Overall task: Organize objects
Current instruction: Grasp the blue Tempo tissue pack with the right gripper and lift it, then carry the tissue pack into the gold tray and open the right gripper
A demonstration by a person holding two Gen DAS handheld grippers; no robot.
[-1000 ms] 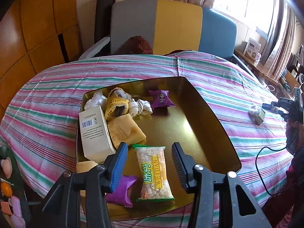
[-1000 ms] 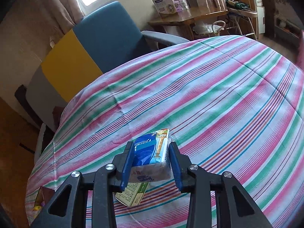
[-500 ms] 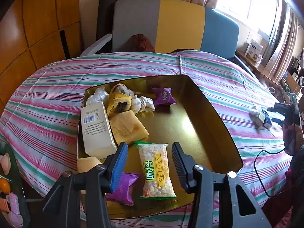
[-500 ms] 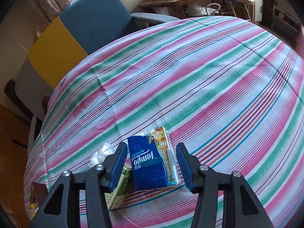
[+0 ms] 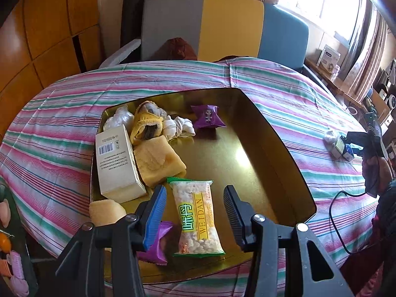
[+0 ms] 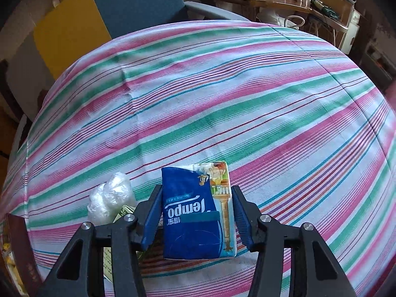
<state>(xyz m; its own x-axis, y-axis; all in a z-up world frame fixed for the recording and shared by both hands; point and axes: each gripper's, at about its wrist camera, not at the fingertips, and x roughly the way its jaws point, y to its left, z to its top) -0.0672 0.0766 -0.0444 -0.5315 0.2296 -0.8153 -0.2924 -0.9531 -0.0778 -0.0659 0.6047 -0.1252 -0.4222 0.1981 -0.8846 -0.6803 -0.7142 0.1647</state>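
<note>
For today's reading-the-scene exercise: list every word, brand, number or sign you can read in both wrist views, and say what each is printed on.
"WEIDAN", beside large green Chinese characters: clear snack packet in the gold tray.
"Tempo", seen upside down: blue tissue pack between the right gripper jaws.
Barcode, digits and small print on the white box: too small to read.
Purple wrapper: cartoon figure only, no legible text.

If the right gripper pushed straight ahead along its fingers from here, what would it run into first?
Most likely the blue Tempo tissue pack, which lies on the striped tablecloth directly between the open fingers of the right gripper. Beyond the pack only bare cloth shows, though height above the table is unclear.
</note>
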